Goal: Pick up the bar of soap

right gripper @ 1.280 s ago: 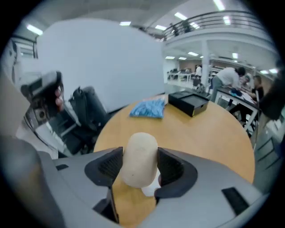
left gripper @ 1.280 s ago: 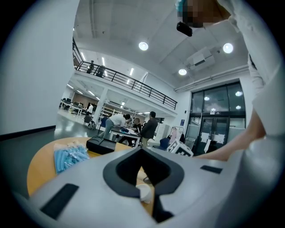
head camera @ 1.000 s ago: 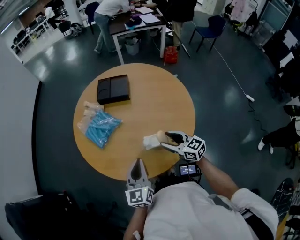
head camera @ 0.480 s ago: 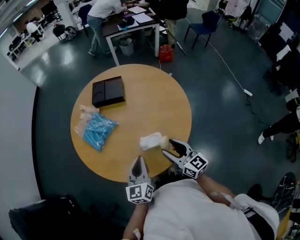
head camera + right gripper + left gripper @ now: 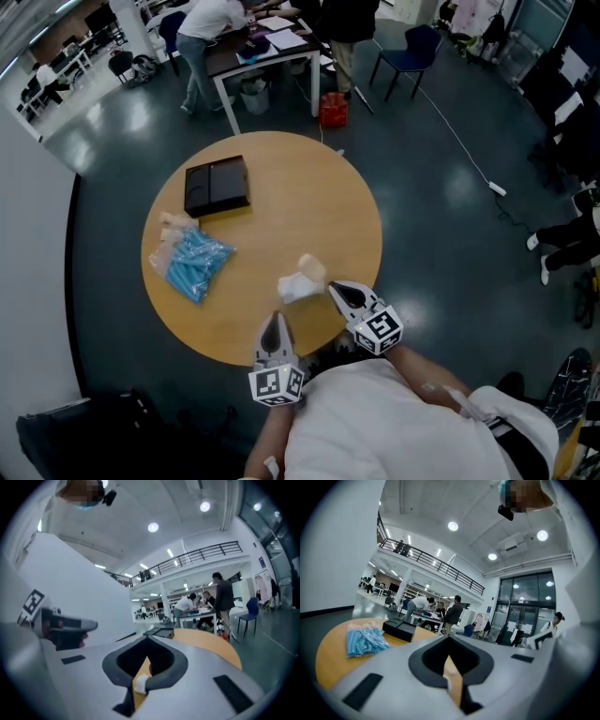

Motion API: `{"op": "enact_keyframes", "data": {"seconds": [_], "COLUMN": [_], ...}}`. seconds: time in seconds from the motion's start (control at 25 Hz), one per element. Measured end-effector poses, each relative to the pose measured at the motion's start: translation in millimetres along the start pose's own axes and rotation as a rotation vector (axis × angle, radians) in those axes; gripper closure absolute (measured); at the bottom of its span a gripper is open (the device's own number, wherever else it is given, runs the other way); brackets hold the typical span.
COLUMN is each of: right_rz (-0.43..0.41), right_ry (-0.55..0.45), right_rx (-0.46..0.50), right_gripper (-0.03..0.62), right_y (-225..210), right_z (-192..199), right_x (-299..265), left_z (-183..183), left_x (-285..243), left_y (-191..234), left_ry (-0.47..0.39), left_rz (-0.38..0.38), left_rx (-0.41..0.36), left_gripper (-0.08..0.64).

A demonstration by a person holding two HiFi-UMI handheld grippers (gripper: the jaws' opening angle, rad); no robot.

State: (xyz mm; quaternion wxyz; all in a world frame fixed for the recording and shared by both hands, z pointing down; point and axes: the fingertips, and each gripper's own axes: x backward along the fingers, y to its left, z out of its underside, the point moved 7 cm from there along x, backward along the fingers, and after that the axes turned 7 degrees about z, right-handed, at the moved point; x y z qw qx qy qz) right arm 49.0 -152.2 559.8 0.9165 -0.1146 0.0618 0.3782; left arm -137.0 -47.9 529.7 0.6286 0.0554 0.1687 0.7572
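The bar of soap (image 5: 300,279), in a white wrapper with a tan end, lies on the round wooden table (image 5: 309,197) near its front edge. My right gripper (image 5: 334,288) sits just right of it with its jaws shut and nothing between them; the tips point at the soap from a short gap. In the right gripper view the shut jaws (image 5: 148,641) leave a slit through which a white bit of soap (image 5: 140,682) shows. My left gripper (image 5: 275,323) hovers at the table's front edge, below the soap, jaws shut and empty (image 5: 449,641).
A flat black box (image 5: 217,186) lies at the table's back left, and a clear bag of blue items (image 5: 192,259) at the left. Behind the table are people at a desk (image 5: 272,42), a blue chair (image 5: 417,47) and a floor cable (image 5: 469,150).
My right gripper, open around the soap's tan end a second ago, pulled back toward me and closed empty. The soap stays on the table, slightly turned. The left gripper has barely moved.
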Motion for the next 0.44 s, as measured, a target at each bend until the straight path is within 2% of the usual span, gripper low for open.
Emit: {"op": "enact_keyframes", "data": {"seconds": [0.08,0.16,0.44], "right_rz": [0.019,0.022,0.004], "right_ry": [0.108,0.165,0.083], "right_rx": [0.056,0.077,0.068], "right_gripper": [0.581,0.582,0.581], "right_y": [-16.3,-29.1,-24.4], "right_z": [35.4,52.3,22.9], "right_x": [-21.9,-27.3,-26.0], "left_z": [-1.5,-3.2,-12.2], "left_x": [3.5,10.8,15.8], "left_y": [6.3,8.7,13.0], "left_ry": [-0.001,-0.005,-0.045], "left_rz": [-0.026,-0.048,-0.073], "left_rx": [0.008,0.006,-0.030], "left_gripper": [0.554,0.554,0.554]}}
